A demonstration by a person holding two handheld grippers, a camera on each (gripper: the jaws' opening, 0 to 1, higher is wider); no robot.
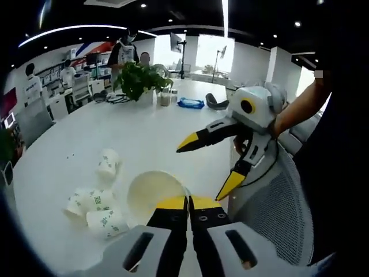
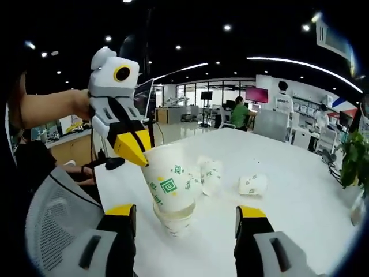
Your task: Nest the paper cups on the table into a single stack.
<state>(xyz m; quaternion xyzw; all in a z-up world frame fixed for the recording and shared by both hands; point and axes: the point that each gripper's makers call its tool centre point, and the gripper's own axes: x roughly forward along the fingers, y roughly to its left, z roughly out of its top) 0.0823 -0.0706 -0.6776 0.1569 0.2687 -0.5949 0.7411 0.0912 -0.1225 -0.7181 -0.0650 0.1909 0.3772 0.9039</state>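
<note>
My left gripper is shut on the rim of a white paper cup with green print, whose open mouth faces me. In the right gripper view this cup stands upright, nested in another cup just over the white table, with the left gripper pinching its rim from the left. My right gripper is open, its jaws wide on either side of the stack without touching it; it also reaches in from the right. Loose cups lie on their sides.
The table edge runs close to a grey mesh chair. A potted plant, small jars and a blue pack sit at the far end of the table. People work at desks in the background.
</note>
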